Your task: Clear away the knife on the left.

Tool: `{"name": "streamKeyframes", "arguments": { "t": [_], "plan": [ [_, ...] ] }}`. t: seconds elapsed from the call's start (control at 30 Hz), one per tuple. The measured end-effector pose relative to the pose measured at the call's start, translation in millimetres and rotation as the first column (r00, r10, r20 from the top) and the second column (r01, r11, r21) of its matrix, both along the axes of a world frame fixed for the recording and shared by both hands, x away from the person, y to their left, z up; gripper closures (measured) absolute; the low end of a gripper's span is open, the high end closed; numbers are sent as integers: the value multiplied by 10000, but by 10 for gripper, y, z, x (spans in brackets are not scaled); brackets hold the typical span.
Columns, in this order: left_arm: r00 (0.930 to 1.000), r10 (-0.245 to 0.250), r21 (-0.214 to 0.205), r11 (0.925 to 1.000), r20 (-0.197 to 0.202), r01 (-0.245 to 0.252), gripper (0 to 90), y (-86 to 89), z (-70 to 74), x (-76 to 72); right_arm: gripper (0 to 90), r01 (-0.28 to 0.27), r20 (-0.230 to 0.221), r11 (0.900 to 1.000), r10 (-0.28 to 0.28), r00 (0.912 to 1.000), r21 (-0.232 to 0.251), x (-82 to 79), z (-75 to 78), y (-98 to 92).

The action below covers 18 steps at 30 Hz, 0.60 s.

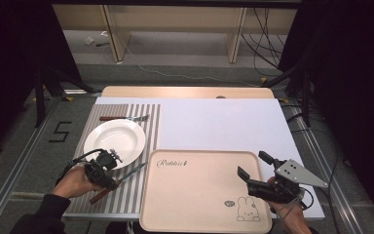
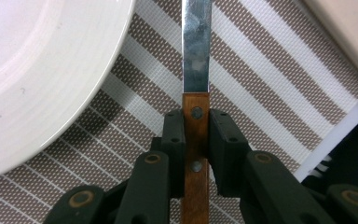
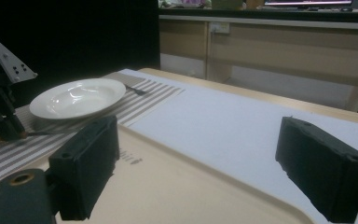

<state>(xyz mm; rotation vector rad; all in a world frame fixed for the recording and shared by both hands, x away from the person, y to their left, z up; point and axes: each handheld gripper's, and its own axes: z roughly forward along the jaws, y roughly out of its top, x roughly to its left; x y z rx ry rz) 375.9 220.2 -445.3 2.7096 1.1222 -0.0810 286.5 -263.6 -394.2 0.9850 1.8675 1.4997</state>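
Note:
A knife with a wooden handle (image 1: pixel 126 174) lies slantwise on the striped placemat (image 1: pixel 129 200), just right of the white plate (image 1: pixel 114 139). My left gripper (image 1: pixel 113 184) is shut on the handle; in the left gripper view both pads (image 2: pixel 175 135) press the handle's sides near its rivets, and the steel blade (image 2: pixel 196 51) points away. My right gripper (image 1: pixel 254 165) hovers over the right part of the beige tray (image 1: pixel 199 190), open, with nothing between its jaws (image 3: pixel 196 158).
A second utensil with a brown handle (image 1: pixel 124 118) lies at the placemat's far edge. The tray carries a rabbit drawing (image 1: pixel 248 210). A white board (image 1: pixel 224 122) covers the tabletop behind it. The plate (image 3: pixel 77 98) is bare.

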Motion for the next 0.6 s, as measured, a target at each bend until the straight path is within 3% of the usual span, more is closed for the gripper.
{"name": "streamKeyframes", "arguments": {
  "t": [0.27, 0.6],
  "plan": [
    [9986, 521, -48, 9986, 29, -520, 772, 81, 52, -9, 143, -8, 4, 10000, 8, 10000, -5, 2, 0, -1],
    [9966, 826, -1099, 9905, -32, -825, 772, 95, 116, -32, 143, -14, -8, 10000, 14, 10000, -9, 0, -1, 1]
  ]
}}
